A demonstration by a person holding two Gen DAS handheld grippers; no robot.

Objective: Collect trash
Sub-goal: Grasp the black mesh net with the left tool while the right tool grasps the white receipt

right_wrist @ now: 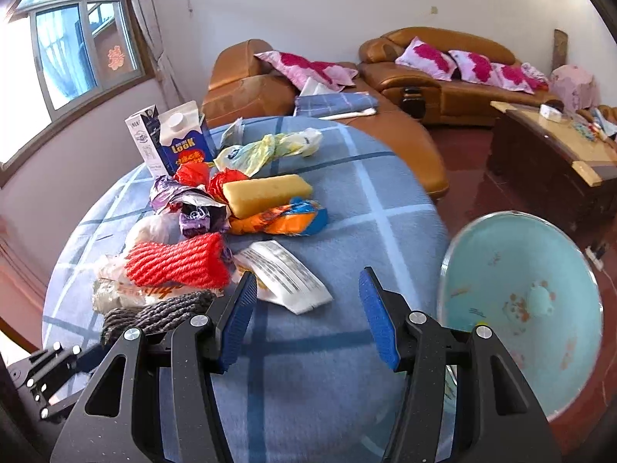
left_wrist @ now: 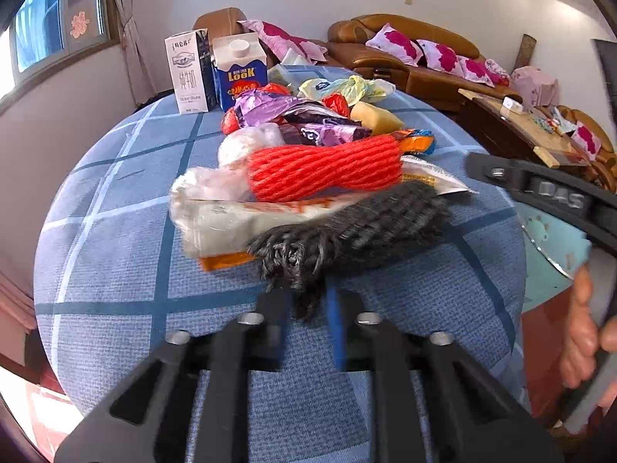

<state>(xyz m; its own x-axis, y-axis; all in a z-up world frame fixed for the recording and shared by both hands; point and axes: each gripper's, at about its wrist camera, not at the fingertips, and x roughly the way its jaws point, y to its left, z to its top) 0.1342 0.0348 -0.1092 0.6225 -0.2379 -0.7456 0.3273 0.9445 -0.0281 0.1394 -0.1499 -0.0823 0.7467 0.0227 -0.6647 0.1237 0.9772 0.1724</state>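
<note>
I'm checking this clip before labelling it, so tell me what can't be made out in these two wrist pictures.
- Left gripper pads, left wrist view: motion blur; its jaws are nearly together on the dark foam net, exact contact unclear.
- Orange wrapper, left wrist view: mostly buried under the net and clear bag.
- Teal bin, right wrist view: base cut off by the frame edge.
- White packet print, right wrist view: too small to read.

"LOOK" stands in yellow letters on the blue carton (left_wrist: 240,71) — plain from both sides. Red Chinese characters sit below it, too blurred to read. The white carton (left_wrist: 189,71) beside it carries Chinese print I can't make out. Raised letters on the right gripper's (right_wrist: 308,314) black arm read something like "DAS" — smeared. The white packet's (right_wrist: 283,276) fine print is illegible.
</note>
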